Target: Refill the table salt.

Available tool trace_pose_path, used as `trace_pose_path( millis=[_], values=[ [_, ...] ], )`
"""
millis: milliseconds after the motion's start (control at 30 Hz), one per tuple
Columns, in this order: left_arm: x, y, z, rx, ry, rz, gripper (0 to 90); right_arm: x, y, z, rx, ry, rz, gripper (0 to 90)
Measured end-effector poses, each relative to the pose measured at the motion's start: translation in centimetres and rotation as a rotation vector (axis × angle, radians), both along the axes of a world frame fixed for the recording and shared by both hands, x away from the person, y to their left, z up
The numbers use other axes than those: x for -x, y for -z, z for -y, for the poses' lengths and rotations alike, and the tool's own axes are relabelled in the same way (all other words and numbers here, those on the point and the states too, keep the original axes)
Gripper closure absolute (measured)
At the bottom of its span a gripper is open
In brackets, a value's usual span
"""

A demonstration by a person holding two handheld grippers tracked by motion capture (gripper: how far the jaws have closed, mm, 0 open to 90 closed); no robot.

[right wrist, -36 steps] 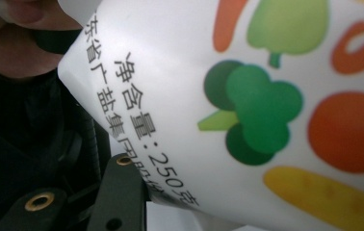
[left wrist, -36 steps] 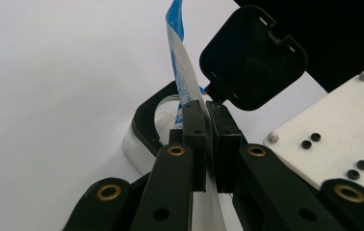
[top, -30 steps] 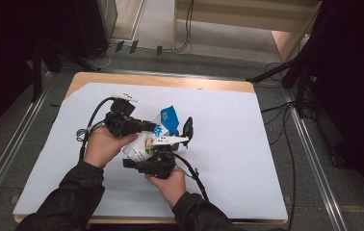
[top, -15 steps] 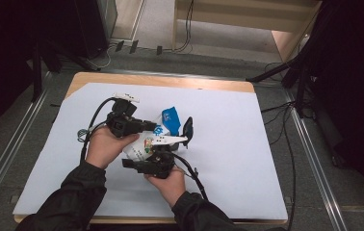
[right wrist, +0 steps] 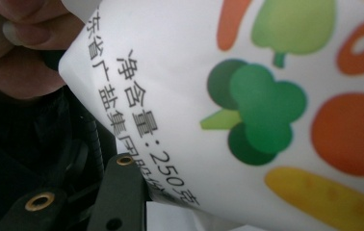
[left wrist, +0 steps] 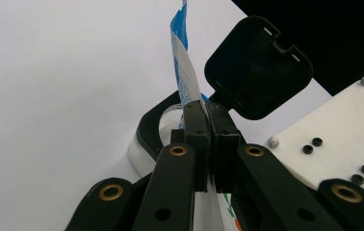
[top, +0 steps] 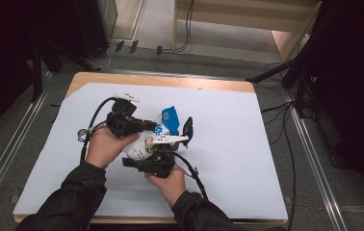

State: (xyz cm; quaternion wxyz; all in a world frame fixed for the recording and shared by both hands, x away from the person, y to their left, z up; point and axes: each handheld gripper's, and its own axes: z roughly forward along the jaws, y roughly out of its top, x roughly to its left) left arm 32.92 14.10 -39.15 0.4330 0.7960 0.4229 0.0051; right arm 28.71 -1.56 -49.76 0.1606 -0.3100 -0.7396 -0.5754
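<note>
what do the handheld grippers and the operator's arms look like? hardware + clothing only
Left gripper: black two-jaw linkage, brass pivot pins, ribbed black pads. Right gripper is built alike: a black body topped by a pale three-cornered plate with grey and black marker dots. A black cable trails from each. Both arms wear dark long sleeves; hands are bare.

Bag (top: 147, 143) between grippers (over table (top: 247, 144))

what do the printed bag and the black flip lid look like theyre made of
The printed bag looks like thin glossy plastic film: it creases, folds flat between the shut left gripper jaws, and carries smooth printed vegetables and text. The black flip lid looks like moulded hard plastic with a matte finish: rounded corners, small slots along its rim. Neither material is certain from looks alone.
</note>
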Motion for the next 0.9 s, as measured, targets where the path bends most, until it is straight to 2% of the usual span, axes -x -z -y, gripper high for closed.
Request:
trace_pose_path(
  millis=[200,900],
  values=[
    [-0.02,0.06,0.03,-0.002,0.000,0.003,89.4,-0.06,0.04,0.04,0.015,0.000,0.010,62.6],
    [-0.03,0.09,0.00,0.008,-0.004,0.013,89.4,-0.21,-0.05,0.12,0.007,-0.009,0.002,62.7]
  ],
)
